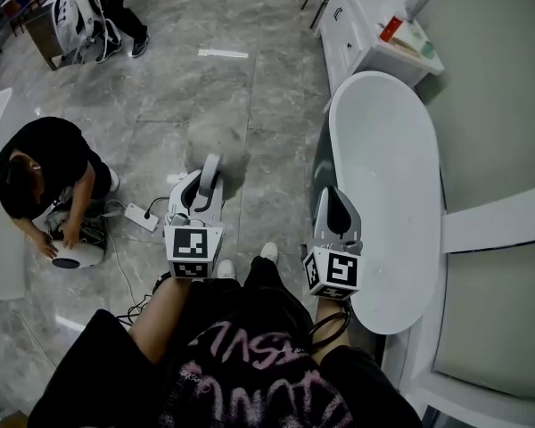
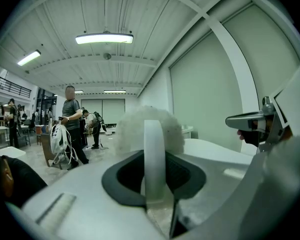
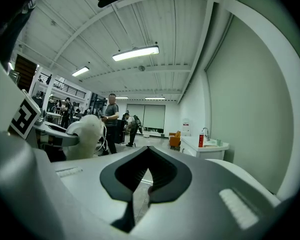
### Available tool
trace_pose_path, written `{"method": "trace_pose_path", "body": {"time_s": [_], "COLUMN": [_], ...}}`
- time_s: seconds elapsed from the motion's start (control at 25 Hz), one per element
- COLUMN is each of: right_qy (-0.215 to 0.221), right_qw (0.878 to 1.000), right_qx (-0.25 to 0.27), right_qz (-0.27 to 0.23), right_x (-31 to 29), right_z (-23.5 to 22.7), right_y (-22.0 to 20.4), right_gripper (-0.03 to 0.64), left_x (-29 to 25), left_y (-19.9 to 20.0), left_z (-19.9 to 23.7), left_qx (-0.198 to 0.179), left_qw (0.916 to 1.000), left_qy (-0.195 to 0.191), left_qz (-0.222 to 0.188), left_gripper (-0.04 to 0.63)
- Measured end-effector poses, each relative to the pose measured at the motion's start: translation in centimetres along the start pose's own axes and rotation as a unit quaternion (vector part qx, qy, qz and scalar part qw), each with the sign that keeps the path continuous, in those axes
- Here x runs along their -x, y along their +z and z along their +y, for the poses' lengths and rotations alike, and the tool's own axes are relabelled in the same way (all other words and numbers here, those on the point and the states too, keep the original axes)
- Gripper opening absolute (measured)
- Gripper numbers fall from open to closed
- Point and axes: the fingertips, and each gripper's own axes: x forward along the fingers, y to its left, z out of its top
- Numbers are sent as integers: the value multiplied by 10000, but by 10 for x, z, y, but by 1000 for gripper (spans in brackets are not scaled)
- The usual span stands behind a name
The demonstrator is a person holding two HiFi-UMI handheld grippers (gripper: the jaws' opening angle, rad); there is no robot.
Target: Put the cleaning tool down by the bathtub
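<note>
White fluff forms the head point(image 2: 148, 126) of the cleaning tool point(image 1: 211, 172); the left gripper point(image 1: 202, 196) clenches its stiff handle point(image 2: 154, 159) above the floor point(image 1: 250, 105), near the left rim of the bathtub point(image 1: 383, 168). It looks light: grip the handle, not the soft head. The right gripper point(image 1: 336, 201) has its 2 jaws closed, empty.

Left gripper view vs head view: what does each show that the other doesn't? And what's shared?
Only the left gripper view: the jaws of the left gripper shut on the cleaning tool, plus the ceiling lamp. Only the head view: a power strip on the floor, the person's own white shoe, and the whole oval of the bathtub. Both: the tool's fluffy head, the right gripper and part of the bathtub.
</note>
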Motion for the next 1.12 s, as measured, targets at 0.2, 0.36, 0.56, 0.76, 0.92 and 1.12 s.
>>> {"method": "trace_pose_path", "body": {"time_s": [0.2,0.36,0.56,0.76,0.92,1.12], "right_qy": [21,12,69,157,163,153], "right_qw": [10000,10000,9999,9996,9990,9981], "right_qx": [7,-54,-130,-158,-240,-355], "right_qz": [23,26,90,170,326,484], "right_x": [2,-6,-29,-43,-57,-75], "right_z": [-2,-11,-29,-27,-40,-58], "right_y": [-1,-2,-6,-20,-35,-54], "right_gripper": [12,11,12,12,12,12], "left_x": [-2,-12,-35,-48,-69,-98], "left_y": [2,3,4,-9,-17,-28], "left_z": [1,-1,-4,6,-1,-12], "left_qx": [-61,-102,-93,-75,-88,-144], "left_qw": [10000,9999,9998,9994,9987,9974], "left_qy": [-23,-49,-9,101,79,-3], "left_qz": [-13,-10,165,316,501,706], "left_gripper": [89,89,89,89,89,89]}}
